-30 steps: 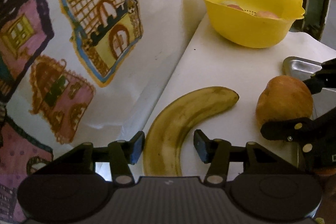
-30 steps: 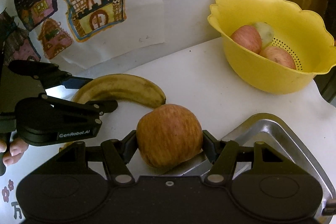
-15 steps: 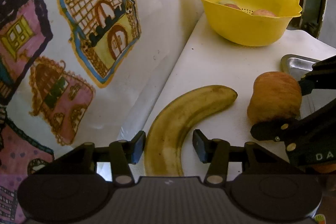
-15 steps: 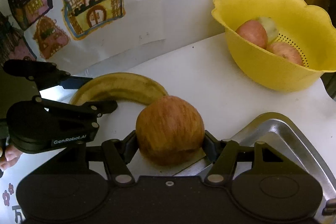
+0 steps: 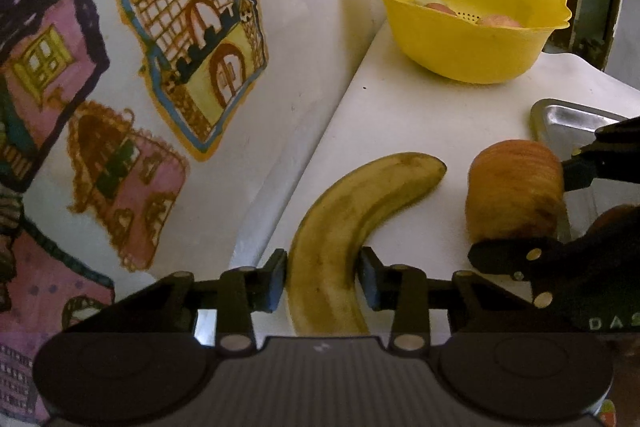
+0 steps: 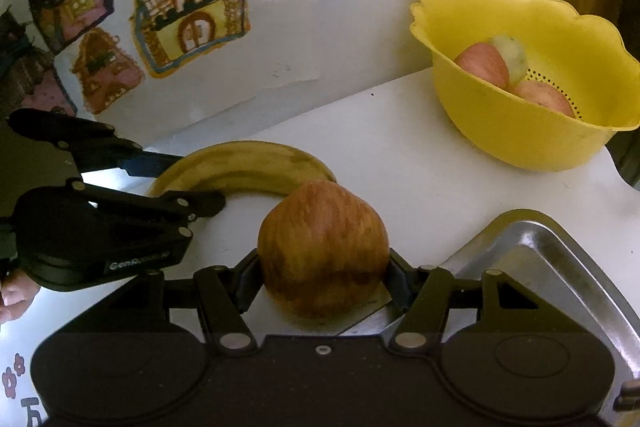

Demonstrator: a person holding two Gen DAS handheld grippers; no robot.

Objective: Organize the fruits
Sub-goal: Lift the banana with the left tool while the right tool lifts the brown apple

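A spotted yellow banana (image 5: 360,211) lies on the white counter (image 5: 420,119). My left gripper (image 5: 323,279) is shut on the banana's near part, both pads touching its sides. My right gripper (image 6: 323,269) is shut on a red-yellow apple (image 6: 322,247) and holds it just above the counter beside the banana's tip. The apple (image 5: 516,191) and the right gripper's fingers (image 5: 520,255) show in the left wrist view. The banana (image 6: 244,167) and left gripper (image 6: 192,183) show in the right wrist view. A yellow scalloped colander bowl (image 6: 532,131) holds three fruits.
A steel tray (image 6: 552,259) lies at the right, next to the apple; it also shows in the left wrist view (image 5: 568,119). A white wall with house drawings (image 5: 188,27) runs along the counter's left edge. The bowl (image 5: 468,43) stands at the far end.
My left gripper's fingers have closed in onto the banana. My right gripper has lifted the apple slightly and moved it a little toward the bowl.
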